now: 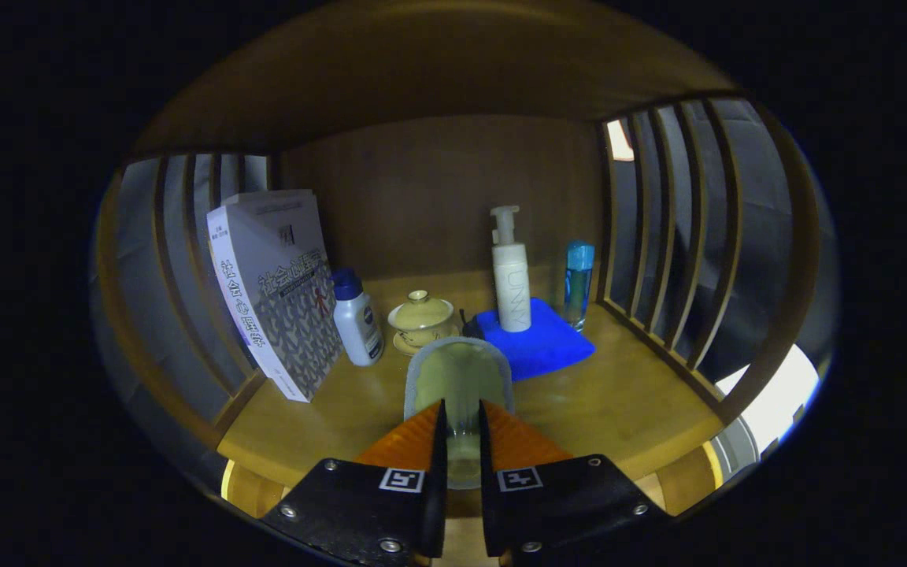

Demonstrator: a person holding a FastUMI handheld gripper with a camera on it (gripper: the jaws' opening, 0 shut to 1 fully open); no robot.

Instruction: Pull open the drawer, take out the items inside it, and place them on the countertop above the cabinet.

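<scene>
My gripper [461, 409] is shut on a clear glass cup [460, 368]. Both orange fingers [410, 441] press on its near part, and the cup's wider body rises just ahead of the fingertips. The cup hangs over the front of the wooden countertop [627, 405], inside a slatted wooden compartment. I cannot tell whether its base touches the wood.
Beyond the cup, from left: a leaning book [276, 295], a white bottle with a blue cap [357, 319], a lidded tea cup on a saucer [420, 317], a blue cloth [536, 339] bearing a white pump bottle [511, 276], and a blue bottle [578, 283]. Slatted sides [682, 260] and a back panel close the space.
</scene>
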